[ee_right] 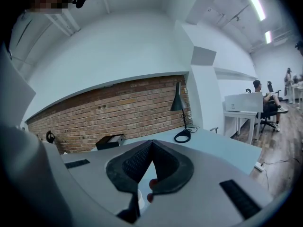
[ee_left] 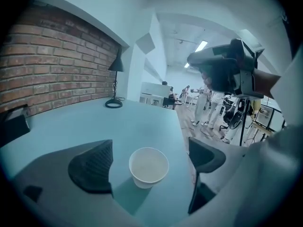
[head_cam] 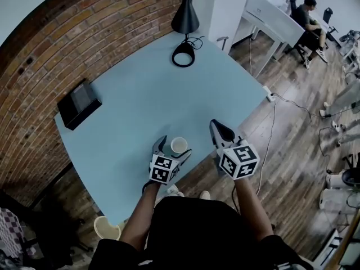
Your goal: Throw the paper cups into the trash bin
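Observation:
A white paper cup (head_cam: 179, 145) stands upright and empty on the pale blue table (head_cam: 140, 94), close to its near edge. My left gripper (head_cam: 172, 148) is open around the cup. In the left gripper view the cup (ee_left: 149, 167) sits between the two dark pads (ee_left: 94, 167), with a gap on each side. My right gripper (head_cam: 221, 129) hovers just right of the cup, over the table's near right edge. Its jaws are shut tip to tip (ee_right: 151, 144) with nothing in them. A pale round container (head_cam: 107, 227) stands on the floor under the table's near corner.
A black desk lamp (head_cam: 184, 54) stands at the table's far end, and a black box (head_cam: 79, 104) lies at its left side by the brick wall. Right of the table are a wooden floor with a cable (head_cam: 270, 145), white desks and a seated person (head_cam: 306, 16).

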`<state>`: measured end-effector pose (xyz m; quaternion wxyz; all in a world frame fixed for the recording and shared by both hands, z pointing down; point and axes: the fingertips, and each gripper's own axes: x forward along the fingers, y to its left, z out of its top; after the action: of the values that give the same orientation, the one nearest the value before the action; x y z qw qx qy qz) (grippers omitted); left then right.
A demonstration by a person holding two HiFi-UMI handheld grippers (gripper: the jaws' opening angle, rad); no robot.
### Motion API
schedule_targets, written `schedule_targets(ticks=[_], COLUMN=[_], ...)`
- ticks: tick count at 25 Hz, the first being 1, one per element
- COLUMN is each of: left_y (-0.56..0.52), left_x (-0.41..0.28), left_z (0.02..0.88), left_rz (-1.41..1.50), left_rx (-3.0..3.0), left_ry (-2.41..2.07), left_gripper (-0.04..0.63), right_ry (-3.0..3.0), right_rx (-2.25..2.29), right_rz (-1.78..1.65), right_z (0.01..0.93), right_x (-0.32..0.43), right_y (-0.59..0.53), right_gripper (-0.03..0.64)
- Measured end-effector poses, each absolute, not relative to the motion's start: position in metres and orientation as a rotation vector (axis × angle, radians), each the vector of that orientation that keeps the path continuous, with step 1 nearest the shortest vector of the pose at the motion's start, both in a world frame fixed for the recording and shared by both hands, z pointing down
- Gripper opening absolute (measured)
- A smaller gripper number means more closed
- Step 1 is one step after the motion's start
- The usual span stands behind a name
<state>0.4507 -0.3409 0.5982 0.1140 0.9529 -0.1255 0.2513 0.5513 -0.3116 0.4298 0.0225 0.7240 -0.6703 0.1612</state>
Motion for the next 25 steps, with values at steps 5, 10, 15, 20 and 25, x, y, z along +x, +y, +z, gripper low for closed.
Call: schedule_targets(ticks=[5, 10, 15, 20, 25], left_y=[-0.339, -0.34, -0.34, -0.34, -0.338], left_x=[0.459, 0.466, 0.466, 0.466, 0.472], left_z=[0.628, 0.646, 0.664, 0.664, 0.666], left_rz=[0.865, 0.913, 0.998, 1.04, 1.05], left_rx=[2.794, 2.768, 2.763, 2.76, 2.793], left_ry=[-0.292, -0.228, -0.182, -0.185, -0.161], left_gripper=[0.543, 0.541, 0.54, 0.481, 0.392], right_ry=[-2.032, -2.015, -2.015, -1.998, -1.991], right_rx=[2.268, 2.283, 2.284, 2.298, 2.299], right_rz=[0.516, 0.531, 0.536, 0.546, 0.556], right_z=[0.438, 0.443, 0.443, 0.445, 0.447], right_x=[0.555, 0.556, 0.558, 0.563, 0.567], right_y=[-0.318, -0.324, -0.326, -0.324, -0.32], right_gripper=[-0.003, -0.003, -0.005, -0.003, -0.004])
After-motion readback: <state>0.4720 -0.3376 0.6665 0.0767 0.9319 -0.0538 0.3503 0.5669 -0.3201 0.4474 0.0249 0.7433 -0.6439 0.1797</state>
